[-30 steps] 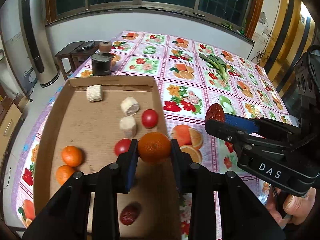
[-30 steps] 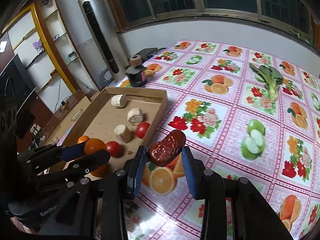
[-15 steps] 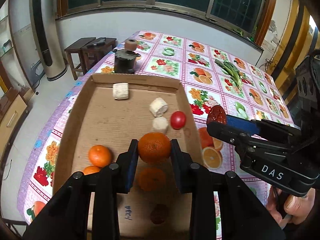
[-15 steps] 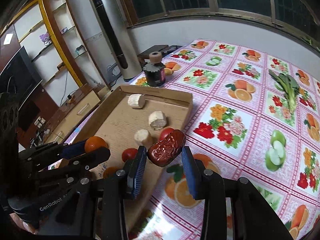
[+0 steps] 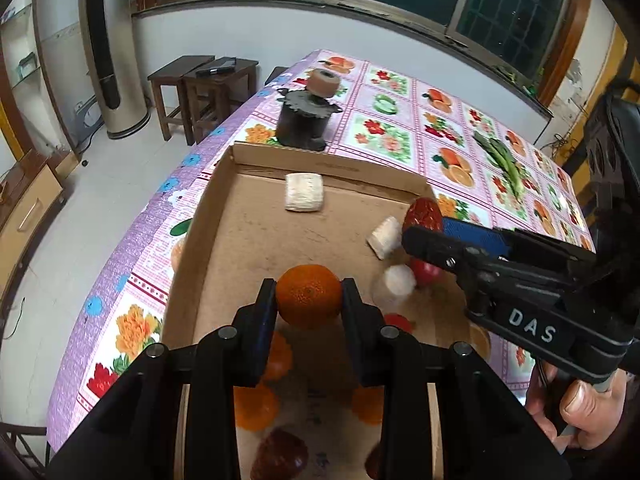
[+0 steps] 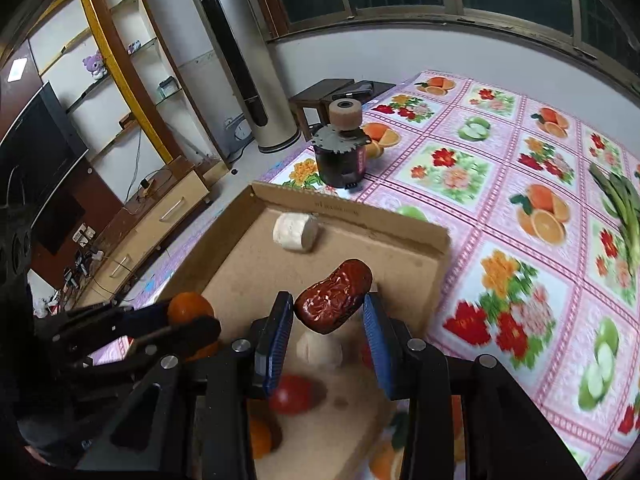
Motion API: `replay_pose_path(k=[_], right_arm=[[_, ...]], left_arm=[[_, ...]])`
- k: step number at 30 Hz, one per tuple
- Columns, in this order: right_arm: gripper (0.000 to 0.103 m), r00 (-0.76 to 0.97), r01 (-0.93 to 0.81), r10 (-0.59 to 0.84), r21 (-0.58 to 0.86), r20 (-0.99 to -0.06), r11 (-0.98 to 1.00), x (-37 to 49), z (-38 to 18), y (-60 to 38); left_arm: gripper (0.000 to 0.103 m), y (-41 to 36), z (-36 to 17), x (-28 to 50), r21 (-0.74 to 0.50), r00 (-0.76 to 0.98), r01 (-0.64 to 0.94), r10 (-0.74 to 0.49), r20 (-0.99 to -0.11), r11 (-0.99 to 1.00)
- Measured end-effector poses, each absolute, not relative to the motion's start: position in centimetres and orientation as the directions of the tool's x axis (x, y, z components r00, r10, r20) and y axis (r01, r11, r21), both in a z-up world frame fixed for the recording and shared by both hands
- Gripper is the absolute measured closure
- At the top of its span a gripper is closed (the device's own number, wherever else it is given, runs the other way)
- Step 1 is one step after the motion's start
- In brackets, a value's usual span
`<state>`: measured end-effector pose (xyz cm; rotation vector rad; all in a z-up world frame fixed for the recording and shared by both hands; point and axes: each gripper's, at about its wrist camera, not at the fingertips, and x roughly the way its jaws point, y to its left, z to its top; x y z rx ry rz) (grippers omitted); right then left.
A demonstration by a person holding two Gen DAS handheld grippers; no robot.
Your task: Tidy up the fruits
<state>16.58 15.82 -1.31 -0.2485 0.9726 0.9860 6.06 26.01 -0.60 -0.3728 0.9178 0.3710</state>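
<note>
My left gripper [image 5: 309,300] is shut on an orange [image 5: 309,295] and holds it above the middle of the shallow cardboard box [image 5: 192,240]. My right gripper [image 6: 330,312] is shut on a wrinkled red date [image 6: 334,297] over the box's right half; the same date [image 5: 423,212] shows at its tip in the left wrist view. On the box floor lie white cylinder pieces [image 5: 303,198], red tomatoes [image 6: 291,394], more oranges [image 5: 256,406] and another date [image 5: 279,456]. The left gripper's orange [image 6: 188,309] appears at lower left in the right wrist view.
A dark cylindrical motor with a tan roller [image 5: 306,118] stands just beyond the box's far wall. Green leafy stalks [image 5: 502,160] lie on the fruit-print tablecloth [image 6: 520,240] to the right. The table's left edge drops to the floor; stools [image 5: 200,80] stand beyond it. A hand [image 5: 580,412] grips the right tool.
Both grippers have carried their fruit leftward, from the box's right wall and the tablecloth beside it to over the box floor. Both grips are unchanged.
</note>
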Motion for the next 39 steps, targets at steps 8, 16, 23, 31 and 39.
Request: replay_pose_path(k=[8,16,23,31,39], right_arm=[[0.066,0.162,-0.810,0.556,0.212,-0.815,0.547,18.0,-3.2,20.2],[0.065,0.157,-0.821,0.526,0.186,-0.836,0.540,18.8,-4.7,21.7],[0.065,0.151,-0.835,0.505,0.164,-0.850,0.526,19.0,-5.2,22.5],[0.064,0.147,-0.835,0.509,0.170,-0.848,0.524,18.9,-5.2,22.2],[0.064,0.145,-0.832,0.527,0.184,-0.838,0.522,18.4,-4.2,21.2]], left_arm=[[0.074,27.3,-1.9,7.0,-0.152,0.523,-0.480,0.143,-0.840,0.864],[0.074,27.8,-3.3,7.8,-0.155,0.488,-0.487,0.121,-0.865,0.859],[0.074,28.3,-3.8,8.0,-0.163,0.465,-0.505,0.108,-0.879,0.848],[0.072,28.3,-4.4,8.5,-0.140,0.429,-0.515,0.113,-0.896,0.846],[0.057,28.3,-4.0,8.0,-0.133,0.428,-0.524,0.125,-0.895,0.841]])
